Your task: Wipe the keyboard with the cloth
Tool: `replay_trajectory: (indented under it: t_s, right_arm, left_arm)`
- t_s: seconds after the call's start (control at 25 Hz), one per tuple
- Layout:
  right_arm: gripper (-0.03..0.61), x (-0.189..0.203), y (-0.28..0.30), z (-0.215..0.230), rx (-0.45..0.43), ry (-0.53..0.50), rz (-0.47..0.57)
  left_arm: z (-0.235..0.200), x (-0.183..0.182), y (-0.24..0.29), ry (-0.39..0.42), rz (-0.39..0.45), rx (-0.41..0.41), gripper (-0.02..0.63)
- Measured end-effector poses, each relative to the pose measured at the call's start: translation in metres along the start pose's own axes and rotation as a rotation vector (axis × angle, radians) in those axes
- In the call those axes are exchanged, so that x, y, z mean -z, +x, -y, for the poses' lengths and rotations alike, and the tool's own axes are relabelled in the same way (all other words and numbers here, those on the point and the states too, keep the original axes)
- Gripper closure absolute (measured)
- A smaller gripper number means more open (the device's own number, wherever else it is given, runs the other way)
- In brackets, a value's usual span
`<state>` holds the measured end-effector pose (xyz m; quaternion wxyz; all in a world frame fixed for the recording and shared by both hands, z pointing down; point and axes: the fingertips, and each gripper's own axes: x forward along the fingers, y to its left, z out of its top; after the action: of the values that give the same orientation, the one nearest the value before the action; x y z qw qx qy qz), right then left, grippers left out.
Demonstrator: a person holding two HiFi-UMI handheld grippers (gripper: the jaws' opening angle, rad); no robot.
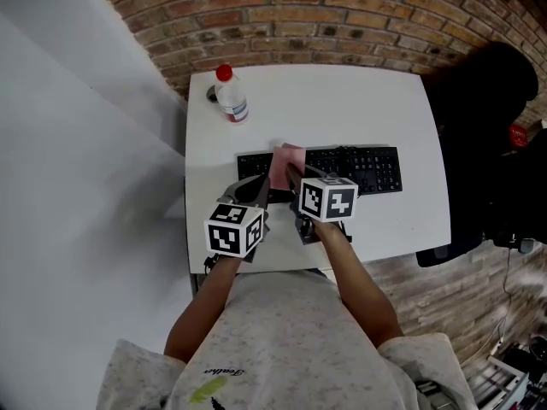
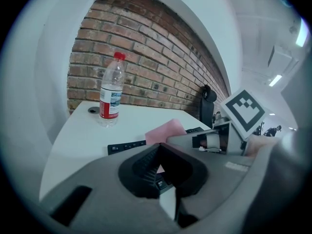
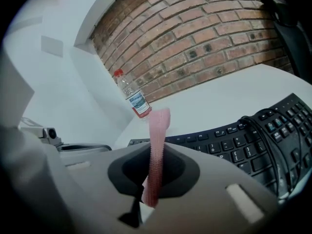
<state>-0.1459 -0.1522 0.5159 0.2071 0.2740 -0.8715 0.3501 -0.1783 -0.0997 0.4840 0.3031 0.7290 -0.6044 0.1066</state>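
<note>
A black keyboard lies across the middle of the white table. My right gripper is shut on a pink cloth, which stands edge-on between its jaws over the keyboard's left part. I cannot tell whether the cloth touches the keys. My left gripper hangs just left of the right one, above the keyboard's left end, jaws together with nothing in them. The cloth shows beyond its tip.
A clear plastic bottle with a red cap stands at the table's far left corner beside a round cable hole. A black cable runs over the keys. A black chair stands to the right, with a brick wall behind.
</note>
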Motion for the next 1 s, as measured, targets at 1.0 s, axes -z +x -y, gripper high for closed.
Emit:
replay_trajectory:
  t_s: [1.0]
  right_arm:
    - [0.565,-0.016,-0.054,0.075,0.066,-0.042,-0.008]
  left_arm:
    - [0.064,-0.011,0.05,0.042,-0.008,0.046,0.62]
